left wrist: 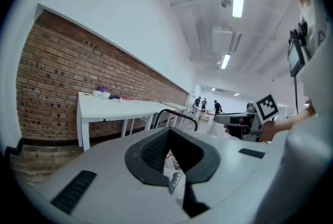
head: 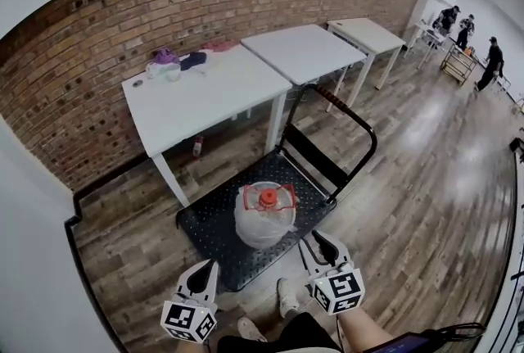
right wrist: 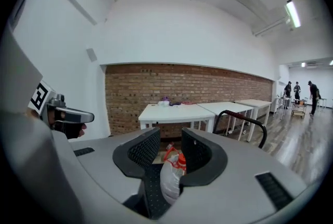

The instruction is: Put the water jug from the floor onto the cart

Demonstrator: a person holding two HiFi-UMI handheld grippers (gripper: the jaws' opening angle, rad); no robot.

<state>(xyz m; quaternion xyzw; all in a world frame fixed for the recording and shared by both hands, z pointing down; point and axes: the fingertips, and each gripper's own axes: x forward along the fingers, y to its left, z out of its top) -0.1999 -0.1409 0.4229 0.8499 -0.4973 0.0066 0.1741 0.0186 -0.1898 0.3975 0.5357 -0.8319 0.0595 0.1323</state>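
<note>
The water jug [head: 264, 216], clear with a red cap and red handle, stands upright on the black perforated deck of the cart [head: 211, 238]. Both grippers hang in the air on the near side of the cart, apart from the jug. My left gripper [head: 204, 267] has its tips together with nothing in them, and in the left gripper view its jaws [left wrist: 169, 132] meet ahead of the jug [left wrist: 175, 172]. My right gripper [head: 321, 242] stands open and empty. The right gripper view shows the gap between its pads [right wrist: 170, 141], with the jug [right wrist: 169, 182] beyond it on the deck.
The cart's black and red push handle [head: 348, 124] rises at its far side. White tables [head: 205, 91] stand along the brick wall [head: 98, 40], one bearing small items. The person's shoes [head: 286, 298] are at the cart's near edge. Other people stand at the far right [head: 494, 63].
</note>
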